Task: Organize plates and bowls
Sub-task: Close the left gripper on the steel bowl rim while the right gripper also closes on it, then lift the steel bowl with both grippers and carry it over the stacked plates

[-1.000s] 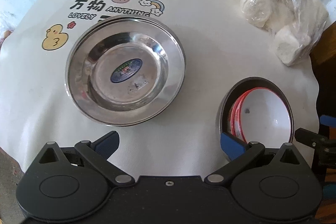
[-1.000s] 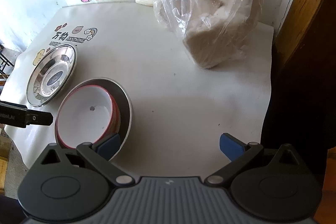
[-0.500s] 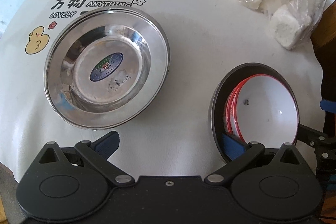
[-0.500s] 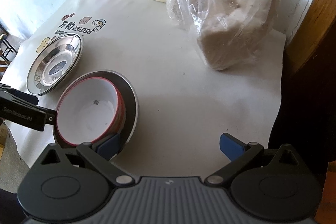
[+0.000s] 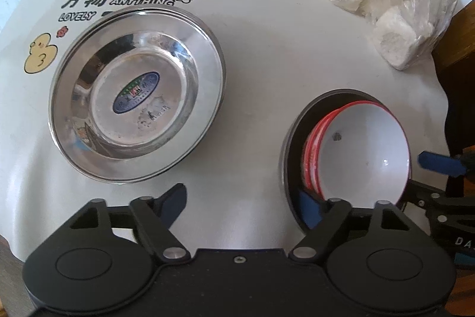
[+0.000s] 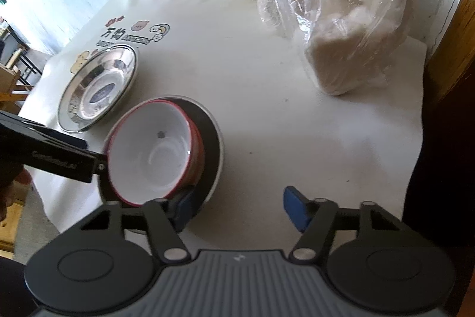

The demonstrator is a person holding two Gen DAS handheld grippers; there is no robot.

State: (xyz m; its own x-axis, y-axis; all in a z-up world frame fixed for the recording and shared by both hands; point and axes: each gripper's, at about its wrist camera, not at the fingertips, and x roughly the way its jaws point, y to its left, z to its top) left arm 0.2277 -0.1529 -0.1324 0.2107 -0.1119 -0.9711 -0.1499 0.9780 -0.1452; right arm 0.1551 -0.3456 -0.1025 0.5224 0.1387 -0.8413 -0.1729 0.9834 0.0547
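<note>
Bowls (image 5: 365, 150), white inside w/ red rims, sit nested and tilted in a dark-rimmed plate (image 6: 215, 144) near the front right of the table (image 5: 267, 55). Steel plate (image 5: 136, 112), looks like two stacked, lies well apart to the left, partly over the cartoon print on the cloth.

Left gripper (image 5: 242, 199) hangs spread wide, nothing between its fingers; its right blue pad (image 5: 308, 211) dips inside the dark plate, just beside the bowl stack, while the left one is over bare cloth. Right gripper (image 6: 237, 205) is likewise spread and empty; its left pad (image 6: 184, 205) sits at the near edge of the same plate, by the bowls' underside. Contact w/ the bowls can't be told from either view.

Step in hand, by the look of it: both grippers closing in on the bowl/plate pile, prob. to pick it up or steady it. Next move likely needs one gripper to pinch a rim firmly. Tilted bowls could slide or clatter if nudged. Bagged white lumps (image 6: 350, 20) stay clear at the back right.
</note>
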